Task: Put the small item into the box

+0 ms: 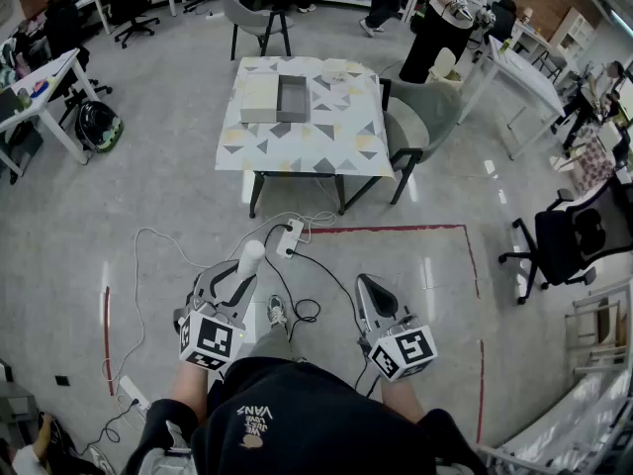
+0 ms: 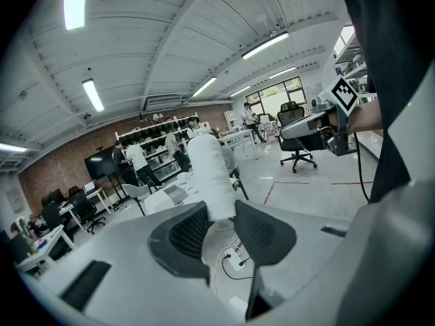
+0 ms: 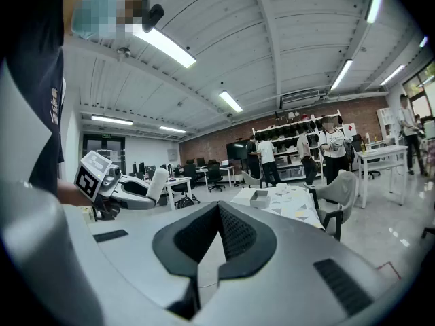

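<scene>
1. Floor (image 1: 178, 196): grey and glossy, fills most of the head view; carries a red tape line (image 1: 396, 230) and loose white cables.
2. Tabletop (image 1: 297, 146): white with a triangle pattern, stands well ahead of both grippers, far from them.
3. Grey chair (image 1: 420, 127): sits just beside the tabletop's right edge.
4. Box (image 1: 293, 98): grey, open at the top, rests on the far half of the tabletop; touches or nearly touches a flat pale lid-like piece (image 1: 258, 100) on its left.
5. Left gripper (image 1: 237, 283): held low over the floor at the left of the head view; jaws partway closed and clamped on the lower end of the small item, as seen in the left gripper view (image 2: 221, 226).
6. Right gripper (image 1: 374, 300): held at about the same height on the right, apart from the left one; jaws pressed together with nothing between them (image 3: 218, 212).
7. Small item (image 1: 250, 258): white and cylindrical, pokes out past the left jaws (image 2: 211, 178); over the floor, well apart from the box.
8. Power strip (image 1: 289, 237): white, lies on the floor just beyond the small item's tip in the head view.
</scene>
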